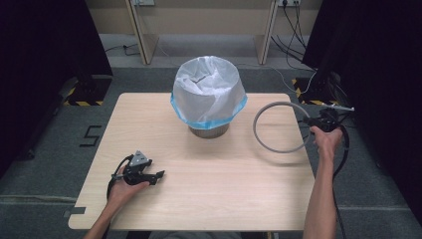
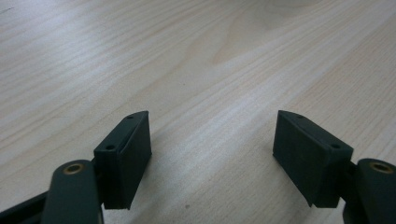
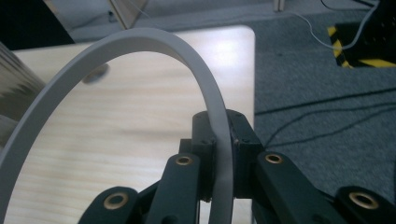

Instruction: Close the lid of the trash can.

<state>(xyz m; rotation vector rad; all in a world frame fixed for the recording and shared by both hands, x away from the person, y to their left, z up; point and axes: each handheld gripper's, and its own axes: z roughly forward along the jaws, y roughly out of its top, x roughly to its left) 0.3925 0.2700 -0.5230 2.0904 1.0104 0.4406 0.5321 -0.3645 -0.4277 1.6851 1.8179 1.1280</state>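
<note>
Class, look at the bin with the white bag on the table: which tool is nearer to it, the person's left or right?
Right. The right tool, shut on the grey ring, is beside the bin; the left tool rests open nearer the table's front edge.

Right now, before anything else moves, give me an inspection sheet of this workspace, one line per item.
Surface: light wooden table, bare around the things on it.
Job's things: grey ring held up off the table at the right side; small bin at the table's middle back, draped in a white bag with a blue hem.
Clutter: nothing seen.
Grippers: right gripper shut on the grey ring's band; left gripper open, nothing between its jaws, resting low over the table at front left.
Cables: black cable trailing from the right gripper; loose cords on the floor behind.
Surroundings: grey carpet, black curtains either side, wooden legs at the back.
</note>
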